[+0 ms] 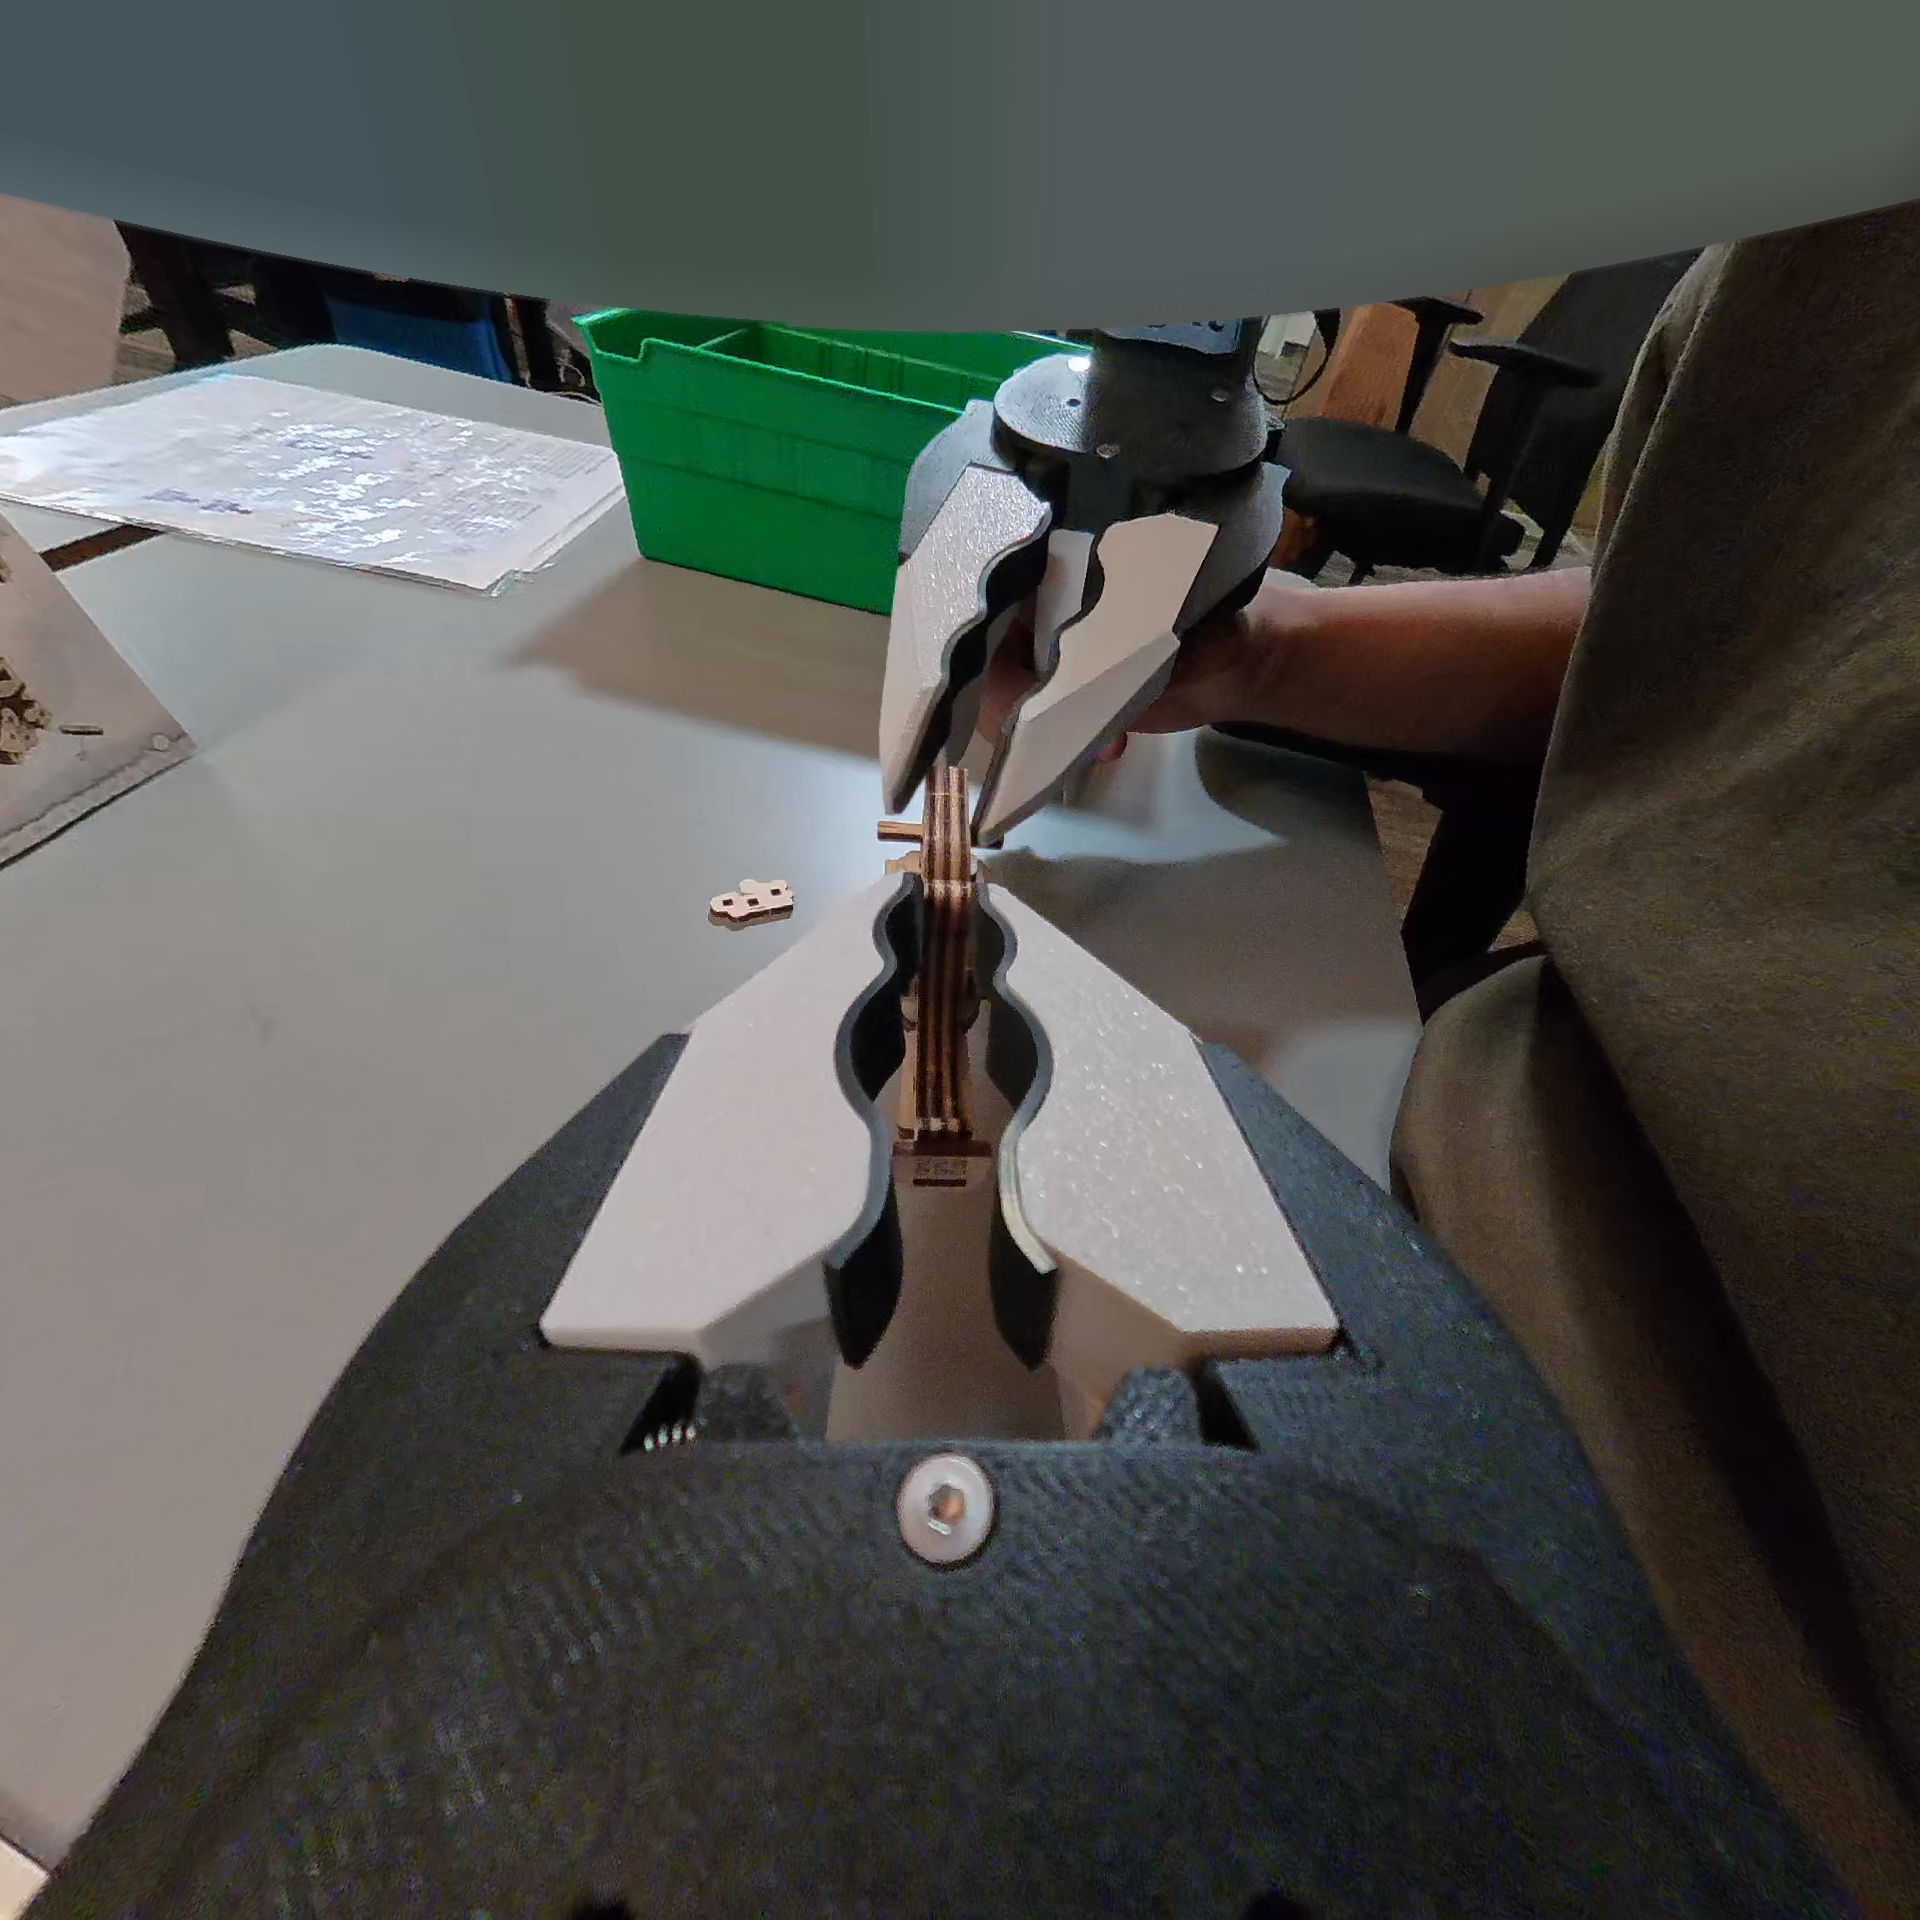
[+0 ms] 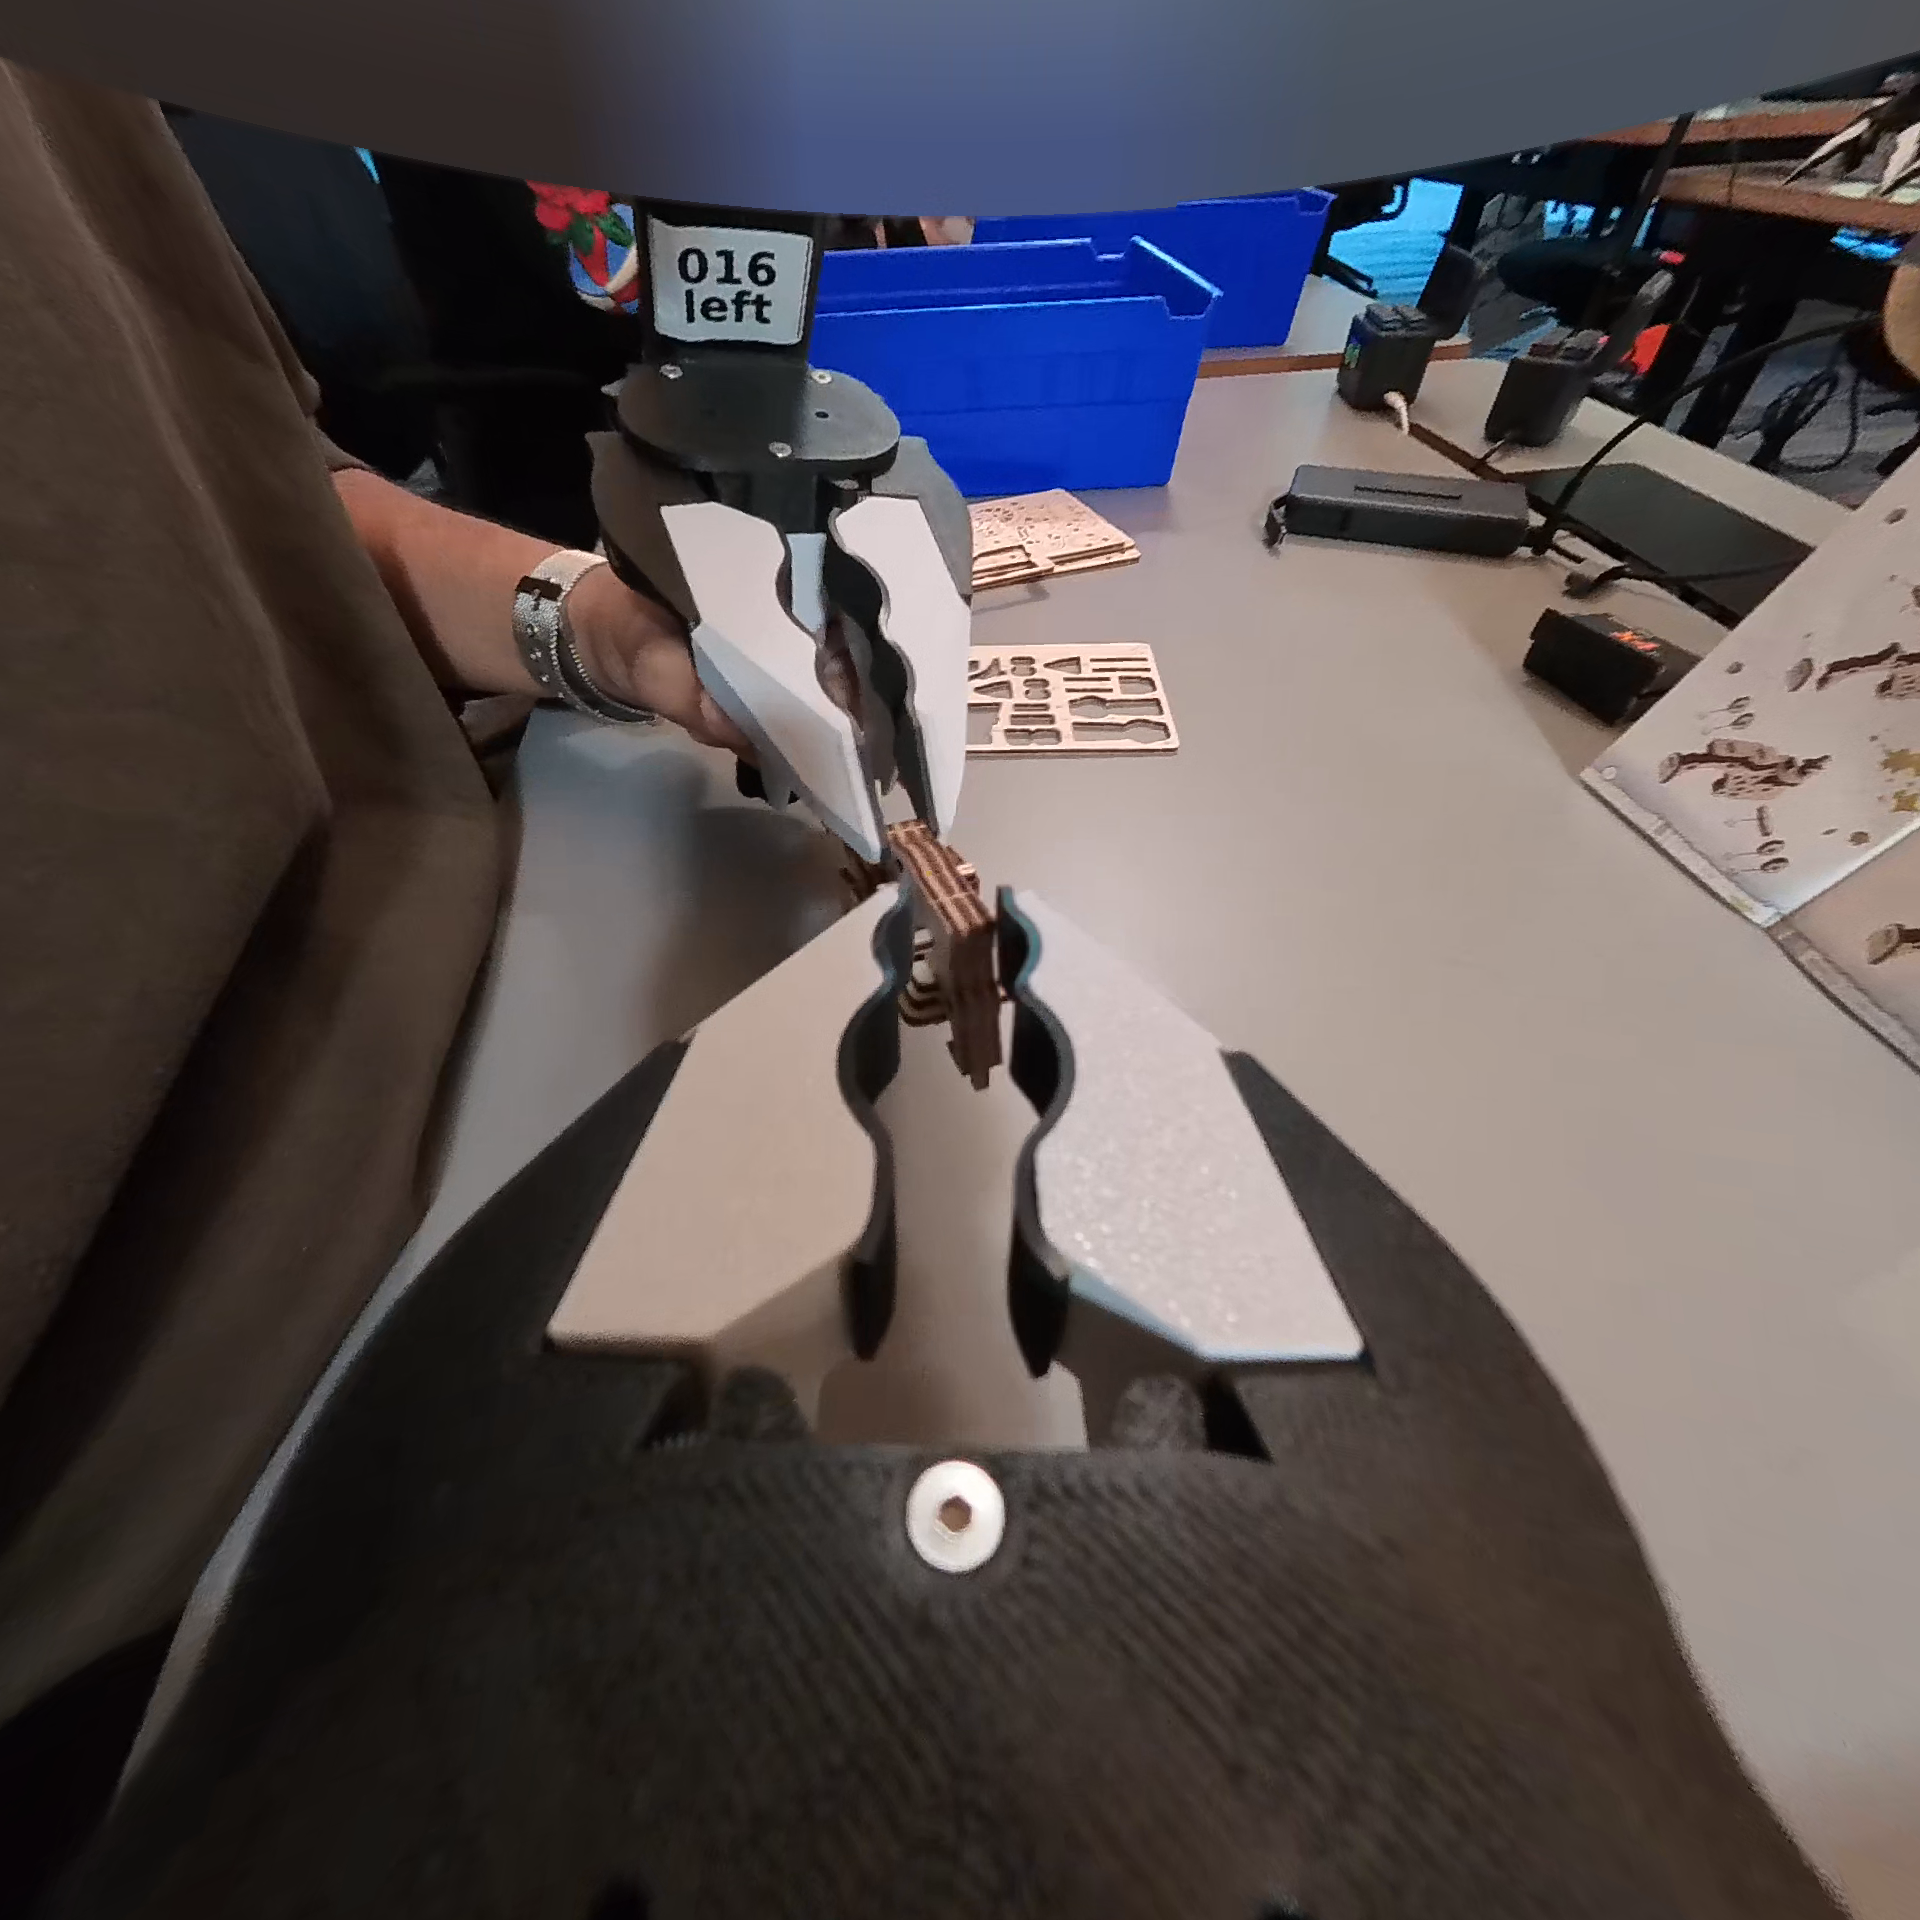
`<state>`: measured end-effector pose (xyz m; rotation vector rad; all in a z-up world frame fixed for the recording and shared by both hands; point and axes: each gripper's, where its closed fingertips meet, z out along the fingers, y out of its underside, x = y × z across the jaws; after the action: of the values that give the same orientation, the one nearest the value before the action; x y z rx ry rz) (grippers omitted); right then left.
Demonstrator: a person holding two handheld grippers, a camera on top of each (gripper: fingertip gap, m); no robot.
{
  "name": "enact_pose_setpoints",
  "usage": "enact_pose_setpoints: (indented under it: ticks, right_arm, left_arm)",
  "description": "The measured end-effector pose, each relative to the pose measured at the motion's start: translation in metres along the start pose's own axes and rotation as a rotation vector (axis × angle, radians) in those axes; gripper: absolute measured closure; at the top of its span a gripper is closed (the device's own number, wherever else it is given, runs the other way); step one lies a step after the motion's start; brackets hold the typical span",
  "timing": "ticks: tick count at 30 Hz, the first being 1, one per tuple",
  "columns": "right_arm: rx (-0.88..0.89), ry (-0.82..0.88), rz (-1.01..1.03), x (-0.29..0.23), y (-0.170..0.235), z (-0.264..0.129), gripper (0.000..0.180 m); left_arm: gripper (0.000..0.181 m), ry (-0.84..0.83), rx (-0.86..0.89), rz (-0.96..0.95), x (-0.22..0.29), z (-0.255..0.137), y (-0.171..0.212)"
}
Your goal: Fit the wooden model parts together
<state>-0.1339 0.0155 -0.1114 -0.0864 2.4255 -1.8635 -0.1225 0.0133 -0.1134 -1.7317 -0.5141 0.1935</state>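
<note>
Wooden model assembly [image 1: 948,935]: layered plywood, held edge-up above the counter [image 1: 364,1039]. Left hand-held gripper [image 1: 940,888] clamps its lower part as an anchor; right hand-held gripper [image 1: 948,821] pinches the upper edge, likely seating it. Loose piece [image 1: 750,900] waits nearby.

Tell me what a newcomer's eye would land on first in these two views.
First, the layered wooden model piece held in mid-air above the grey table, pinched by the left gripper while the right gripper meets its far end from the opposite side. Next the bright bins at the table's back: a green bin in the left wrist view, a blue bin in the right.
</note>
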Motion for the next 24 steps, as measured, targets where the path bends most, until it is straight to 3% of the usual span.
enact_pose_setpoints:
  ticks: [4, 9, 14, 24]
  right_arm:
    - [0.001, 0.005, -0.007, 0.000, 0.000, 0.000, 0.165]
    - [-0.020, 0.164, -0.157, 0.011, -0.008, -0.001, 0.138]
    - [-0.151, 0.266, -0.382, 0.008, 0.001, 0.005, 0.149]
    - [-0.200, 0.215, -0.365, 0.003, 0.012, 0.009, 0.154]
  left_arm:
    - [0.176, 0.008, 0.007, -0.011, 0.000, -0.001, -0.001]
    - [0.176, -0.045, -0.022, -0.005, -0.007, 0.000, 0.004]
    - [0.176, -0.074, -0.067, 0.038, -0.007, 0.005, 0.010]
    - [0.176, -0.107, -0.108, 0.096, -0.008, 0.007, 0.016]
